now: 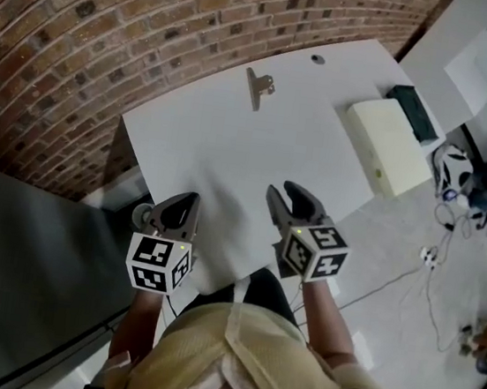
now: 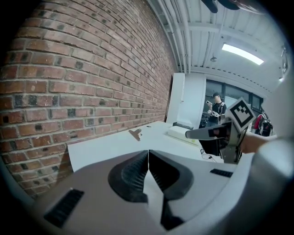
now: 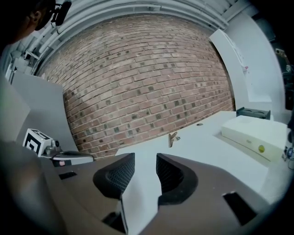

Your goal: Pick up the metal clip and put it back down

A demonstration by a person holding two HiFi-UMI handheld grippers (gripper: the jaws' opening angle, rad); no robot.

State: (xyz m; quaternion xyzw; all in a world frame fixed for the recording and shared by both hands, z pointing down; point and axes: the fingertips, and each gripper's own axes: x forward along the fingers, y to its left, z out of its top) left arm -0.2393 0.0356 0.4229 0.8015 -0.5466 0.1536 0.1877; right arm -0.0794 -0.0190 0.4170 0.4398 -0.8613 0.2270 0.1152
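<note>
Metal clip (image 1: 258, 87) is seen at the white table's (image 1: 231, 152) far end; right gripper (image 1: 284, 193), released and empty, and left gripper (image 1: 194, 199), clenched on nothing, are held at its near edge; open jaws should be squared to the clip before closing; clenching is confirmed only by the left gripper view.

White table (image 1: 231, 156): metal clip (image 1: 258, 87) lying toward far edge, cream box (image 1: 388, 148) at right end.
</note>
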